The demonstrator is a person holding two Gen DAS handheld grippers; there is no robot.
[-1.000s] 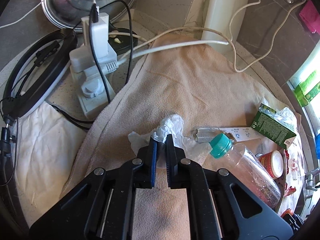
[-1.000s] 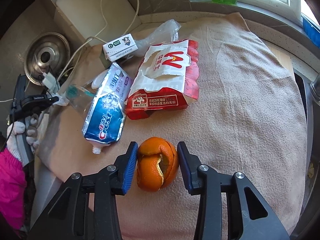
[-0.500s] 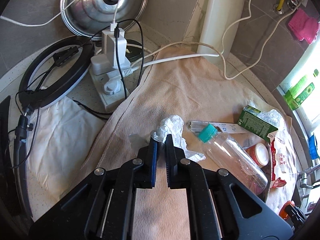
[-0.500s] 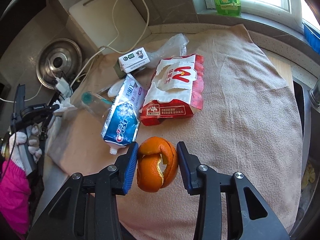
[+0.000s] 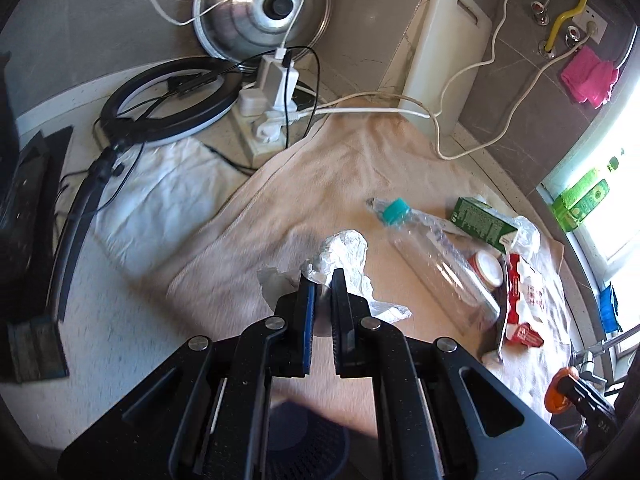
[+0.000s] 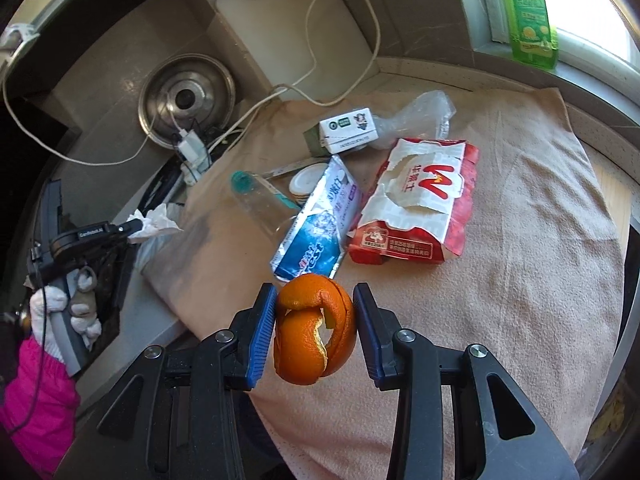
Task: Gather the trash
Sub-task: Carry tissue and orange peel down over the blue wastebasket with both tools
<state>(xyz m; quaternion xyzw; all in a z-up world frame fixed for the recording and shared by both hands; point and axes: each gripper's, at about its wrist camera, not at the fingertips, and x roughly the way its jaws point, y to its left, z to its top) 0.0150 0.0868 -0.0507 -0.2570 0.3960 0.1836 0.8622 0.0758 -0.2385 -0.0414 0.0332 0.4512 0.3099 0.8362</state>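
Right gripper (image 6: 315, 309) clamps a curled orange peel (image 6: 315, 330) above a beige towel (image 6: 520, 280). Left gripper (image 5: 322, 280) pinches a crumpled white wrapper (image 5: 344, 254) at the towel's edge. Beyond lie a toothpaste tube (image 6: 316, 228), torn red box (image 6: 420, 208), clear bottle (image 5: 436, 264) and green carton (image 5: 482, 220), a pot lid (image 5: 262, 4) farthest.

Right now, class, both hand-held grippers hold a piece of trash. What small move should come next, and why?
Probably carry both loads off the towel toward a bin, which I cannot clearly see. The left hand-held gripper is clamped on the crumpled wrapper, the right hand-held gripper on the orange peel, and both pieces appear lifted clear of the towel.
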